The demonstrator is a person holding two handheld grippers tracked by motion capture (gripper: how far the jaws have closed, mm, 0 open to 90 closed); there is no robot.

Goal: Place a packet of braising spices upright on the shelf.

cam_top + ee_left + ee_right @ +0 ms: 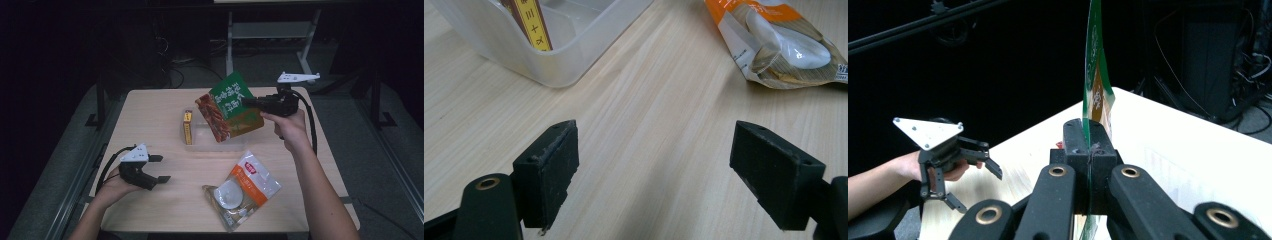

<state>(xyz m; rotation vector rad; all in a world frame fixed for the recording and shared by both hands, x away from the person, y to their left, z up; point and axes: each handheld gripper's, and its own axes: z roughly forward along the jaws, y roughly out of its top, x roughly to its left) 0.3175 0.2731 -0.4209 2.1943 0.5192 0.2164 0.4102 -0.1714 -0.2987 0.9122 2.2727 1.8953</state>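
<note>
High view: my right gripper point(248, 102) is clamped on the green-and-red foil snack pouch point(229, 107), held above the clear plastic bin point(240, 145); dropping it in remains. My left gripper point(159, 168) rests spread apart, empty.

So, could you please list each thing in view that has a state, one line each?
Right tongs: shut on the green snack pouch.
Green snack pouch: held in the air above the clear tub, tilted.
Left tongs: open, nothing between them.
Clear tub: open, holds a yellow box.
Orange-topped bag: lying flat on the table.
</note>
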